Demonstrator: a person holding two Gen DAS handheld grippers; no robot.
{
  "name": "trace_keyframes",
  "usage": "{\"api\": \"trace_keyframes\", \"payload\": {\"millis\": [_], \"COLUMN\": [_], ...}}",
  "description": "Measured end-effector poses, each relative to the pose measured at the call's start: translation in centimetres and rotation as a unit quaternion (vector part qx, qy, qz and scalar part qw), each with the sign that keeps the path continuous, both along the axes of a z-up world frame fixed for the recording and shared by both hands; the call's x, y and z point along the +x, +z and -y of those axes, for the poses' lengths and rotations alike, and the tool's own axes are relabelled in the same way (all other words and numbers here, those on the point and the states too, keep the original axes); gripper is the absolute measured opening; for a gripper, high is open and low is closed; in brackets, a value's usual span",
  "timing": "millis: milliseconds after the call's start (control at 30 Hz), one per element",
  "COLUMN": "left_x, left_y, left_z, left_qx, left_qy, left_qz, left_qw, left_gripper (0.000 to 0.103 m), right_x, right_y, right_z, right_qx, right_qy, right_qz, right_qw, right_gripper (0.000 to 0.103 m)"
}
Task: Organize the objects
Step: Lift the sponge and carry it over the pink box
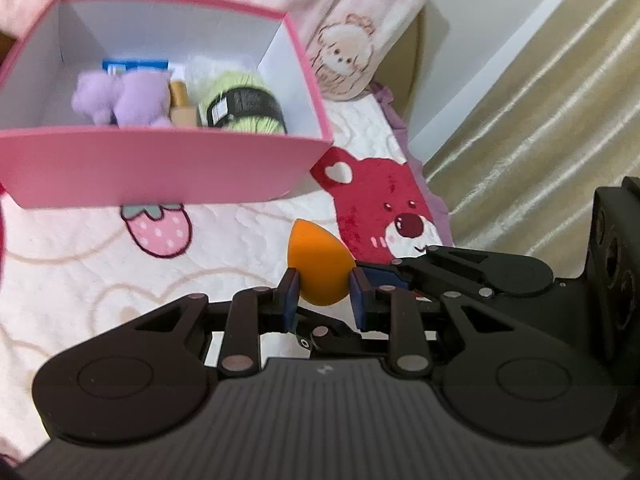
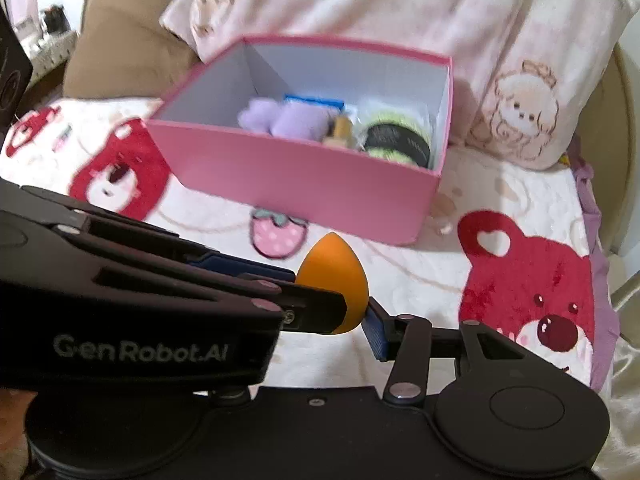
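- Left wrist view, item: orange sponge (image 1: 320, 264), egg-shaped, held on the near side of the pink box (image 1: 160, 168), short of its front wall and not yet over the opening.
- Left wrist view, holder: your left gripper (image 1: 325, 298), jaws narrow and pinching the sponge's fat lower half. The sponge is soft and tapered, so a harder squeeze or a jolt could squirt it out forwards.
- Left wrist view, box contents: purple plush (image 1: 120, 100) and green yarn ball (image 1: 244, 104) along the near wall. A drop just past that wall may land on them and roll.
- Right wrist view, holder: your right gripper (image 2: 320, 328), one blue pad just beside the sponge. The other is hidden behind the left gripper, so I cannot tell whether it grips.
- Right wrist view, crowding: both grippers meet at the sponge on the box's near side. Unequal motion could tug it loose or knock the fingers together.
- Right wrist view, clearance: carried too low, the sponge would likely catch the front wall and shove the box back.
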State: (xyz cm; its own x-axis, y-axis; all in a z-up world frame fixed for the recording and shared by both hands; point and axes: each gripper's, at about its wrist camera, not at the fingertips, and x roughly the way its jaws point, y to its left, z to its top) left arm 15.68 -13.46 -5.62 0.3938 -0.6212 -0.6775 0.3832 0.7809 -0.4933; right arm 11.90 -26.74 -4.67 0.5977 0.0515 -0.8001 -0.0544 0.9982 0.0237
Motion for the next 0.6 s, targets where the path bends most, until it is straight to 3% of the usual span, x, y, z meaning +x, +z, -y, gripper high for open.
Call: {"api": "trace_keyframes", "payload": {"millis": [167, 600], "left_x": [-1.7, -1.4], "left_y": [3.7, 11.3], "left_z": [-1.5, -6.1], "left_qx": [0.020, 0.036], "left_qy": [-0.007, 0.025], "left_qz": [0.021, 0.071], "left_qw": [0.9996, 0.9965], "left_gripper": [0.024, 0.025], "right_x": [-1.6, 0.4], "right_y": [2.9, 9.8], "right_z": [-1.0, -5.3], "right_qx": [0.036, 0.024], "right_qy": [-0.004, 0.042], "right_qz": [0.028, 0.079], "right_qw": [0.999, 0.996], "right_gripper": [0.052, 0.050]}}
